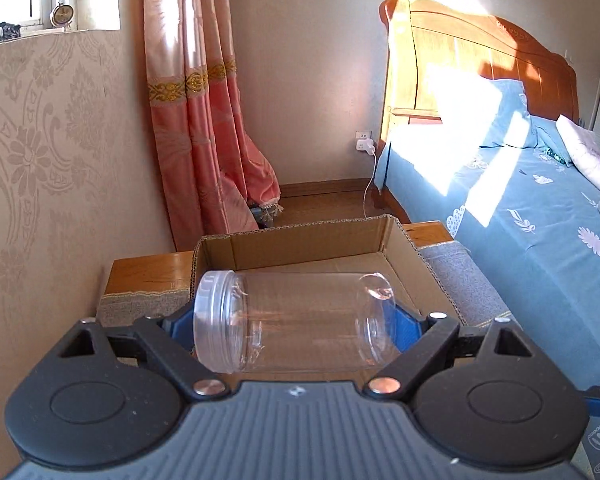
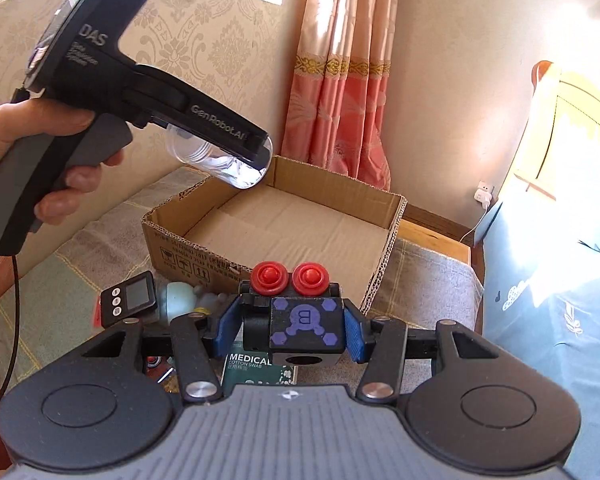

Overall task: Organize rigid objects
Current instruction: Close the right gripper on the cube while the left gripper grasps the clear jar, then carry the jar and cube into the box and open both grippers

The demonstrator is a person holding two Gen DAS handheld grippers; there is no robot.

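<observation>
The jar (image 1: 296,320) is clear with a frosted lid. The cardboard box (image 2: 284,220) is plain brown. The black block (image 2: 306,330) bears purple hexagons and two red knobs. The far curtain (image 1: 204,120) is salmon pink with a gold band; the bedspread (image 1: 520,216) on the right is blue with white flowers.

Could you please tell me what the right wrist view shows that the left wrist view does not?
Only the right wrist view shows the right gripper shut on a black block with two red knobs, the hand on the left gripper's handle, a small black timer and a green medical swab box below.

Only the left wrist view shows the bed and the jar's lid.

Both show the cardboard box and the clear jar held sideways in the left gripper.
</observation>
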